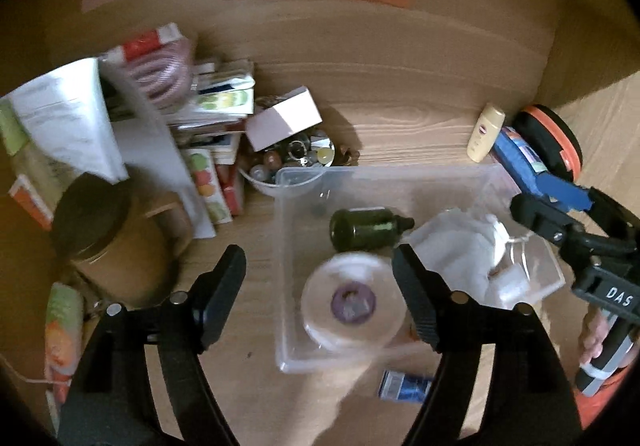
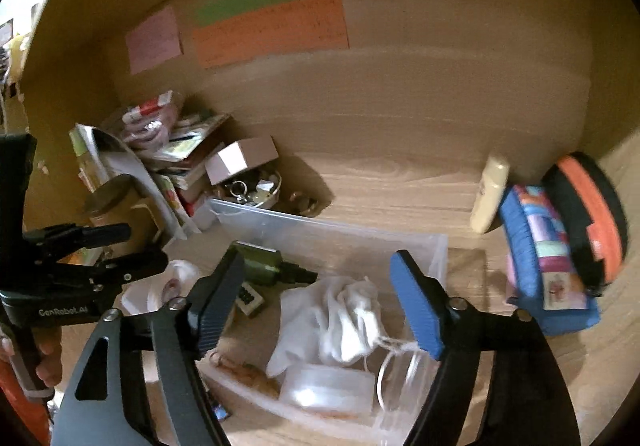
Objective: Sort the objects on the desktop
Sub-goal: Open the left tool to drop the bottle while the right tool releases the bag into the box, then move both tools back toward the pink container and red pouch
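Observation:
A clear plastic bin sits on the wooden desk; it also shows in the right wrist view. Inside it lie a dark green bottle, a white tape roll and a white cloth pouch. My left gripper is open and empty, hovering over the bin's near left corner above the tape roll. My right gripper is open and empty above the cloth pouch, with the bottle past its left finger. The right gripper's blue-padded fingers show in the left wrist view.
A pile of books and papers, a bowl of small trinkets and a pink box crowd the back left. A dark-lidded jar stands at left. A cream bottle and a blue pouch lie at right.

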Available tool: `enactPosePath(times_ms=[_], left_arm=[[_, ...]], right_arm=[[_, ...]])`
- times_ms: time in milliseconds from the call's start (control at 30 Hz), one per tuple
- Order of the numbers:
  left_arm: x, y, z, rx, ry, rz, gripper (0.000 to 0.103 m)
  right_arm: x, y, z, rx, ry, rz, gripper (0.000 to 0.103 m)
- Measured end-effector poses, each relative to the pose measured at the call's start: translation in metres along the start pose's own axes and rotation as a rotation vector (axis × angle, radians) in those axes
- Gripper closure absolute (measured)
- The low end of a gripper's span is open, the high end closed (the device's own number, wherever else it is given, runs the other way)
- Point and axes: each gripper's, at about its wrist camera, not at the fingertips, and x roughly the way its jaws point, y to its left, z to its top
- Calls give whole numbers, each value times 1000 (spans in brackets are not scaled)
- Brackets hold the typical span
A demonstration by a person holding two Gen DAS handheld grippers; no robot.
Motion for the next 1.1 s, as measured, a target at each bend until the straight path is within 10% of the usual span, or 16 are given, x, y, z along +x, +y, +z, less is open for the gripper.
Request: enactPosePath(times_ms=[1100], left_arm=[[-89,5,-161,-48,-33,-44,7]], right_arm=[[-83,76,-154,27,96,2,20]])
